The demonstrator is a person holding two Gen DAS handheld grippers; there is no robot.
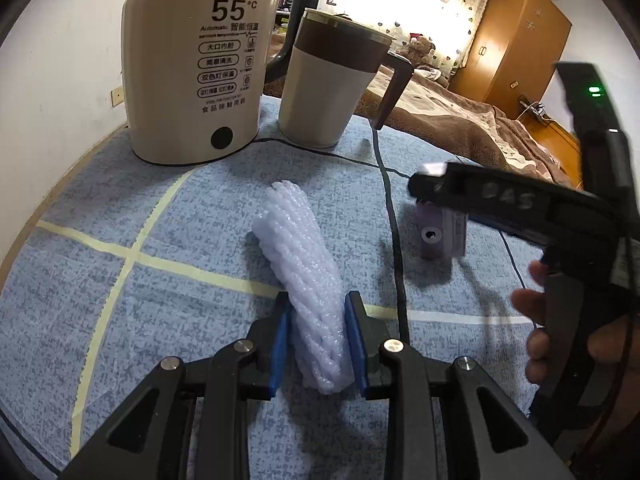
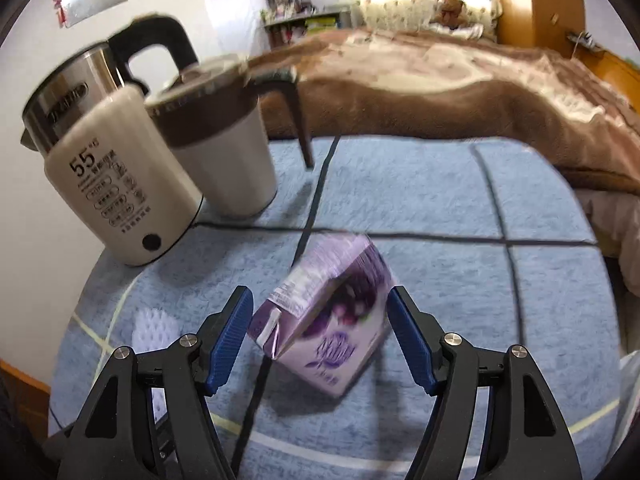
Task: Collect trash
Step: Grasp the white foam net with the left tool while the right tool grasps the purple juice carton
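A white foam net sleeve lies on the blue cloth-covered table. My left gripper is shut on its near end, blue pads pressing both sides. A purple drink carton stands tilted on the table. My right gripper is open, its blue pads either side of the carton with gaps. In the left wrist view the carton sits under the right gripper's black finger. The foam sleeve also shows in the right wrist view at the left.
A cream electric kettle and a white and brown mug stand at the back of the table. A black cable runs across the cloth. A bed with a brown blanket lies beyond the table, and a wooden wardrobe stands behind it.
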